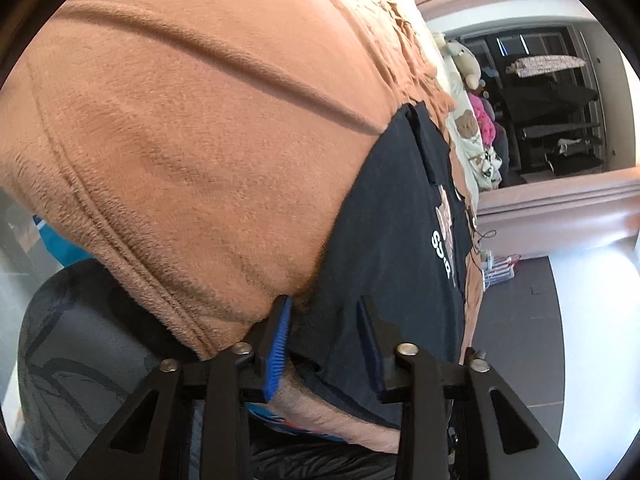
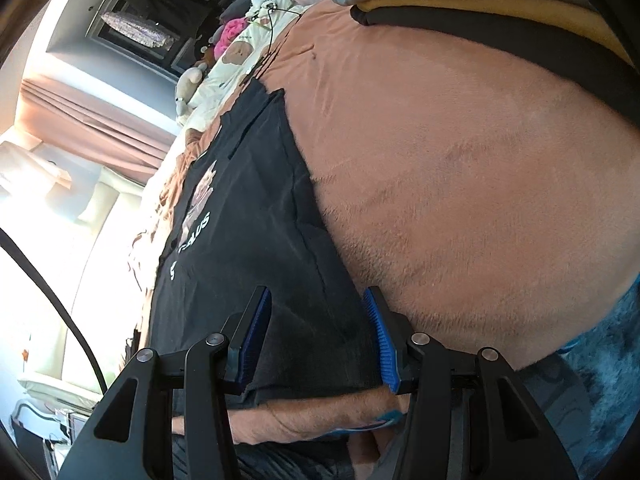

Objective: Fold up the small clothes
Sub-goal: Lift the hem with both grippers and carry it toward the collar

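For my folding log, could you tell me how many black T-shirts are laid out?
1: the black T-shirt lies flat on the brown blanket, between both open grippers.

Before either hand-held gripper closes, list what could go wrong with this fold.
1. The left hand-held gripper straddles the black T-shirt edge right against the brown blanket; closing may pinch blanket pile too.
2. The right hand-held gripper sits likewise at the opposite hem beside the blanket, same risk.
3. Uneven lifting could skew the fold.
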`<state>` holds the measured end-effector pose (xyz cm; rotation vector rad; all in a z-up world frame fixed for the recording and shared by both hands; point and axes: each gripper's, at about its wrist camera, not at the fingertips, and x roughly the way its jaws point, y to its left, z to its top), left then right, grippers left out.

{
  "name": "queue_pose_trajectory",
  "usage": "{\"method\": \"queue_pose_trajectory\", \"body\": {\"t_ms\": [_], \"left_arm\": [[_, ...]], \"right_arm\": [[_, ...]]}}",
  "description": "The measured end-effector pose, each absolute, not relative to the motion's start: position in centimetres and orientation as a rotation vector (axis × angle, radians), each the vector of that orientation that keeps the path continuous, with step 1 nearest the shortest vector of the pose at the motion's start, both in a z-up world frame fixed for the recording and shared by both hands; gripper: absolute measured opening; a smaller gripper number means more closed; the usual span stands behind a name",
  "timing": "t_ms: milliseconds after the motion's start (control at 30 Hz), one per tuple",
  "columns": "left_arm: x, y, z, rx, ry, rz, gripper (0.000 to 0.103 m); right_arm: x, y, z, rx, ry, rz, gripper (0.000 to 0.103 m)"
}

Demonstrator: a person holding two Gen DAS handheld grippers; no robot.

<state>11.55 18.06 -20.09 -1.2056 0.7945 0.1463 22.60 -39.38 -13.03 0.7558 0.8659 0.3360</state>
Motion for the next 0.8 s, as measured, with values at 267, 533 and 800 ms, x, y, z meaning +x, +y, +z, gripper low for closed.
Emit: {"method": "queue_pose_trajectory", "body": {"t_ms": [267,533,800], "left_arm": [[10.8,18.3,-19.1,-1.193,0.761,0.152,0.006],[10.4,18.8,-15.4,-1.174,0.666,0.081,0.003],[9.1,19.5,-11.6,-1.179,0.565,0.038,0.002]], "right_arm": [[22.8,-39.0,-12.9,0.758,0.883,0.311,0.004],[21.5,-39.2,-8.8,0.768,0.788,0.33,0.002],[20.6,-38.5,-6.1,0.792,0.714,0.376,0.002]]}}
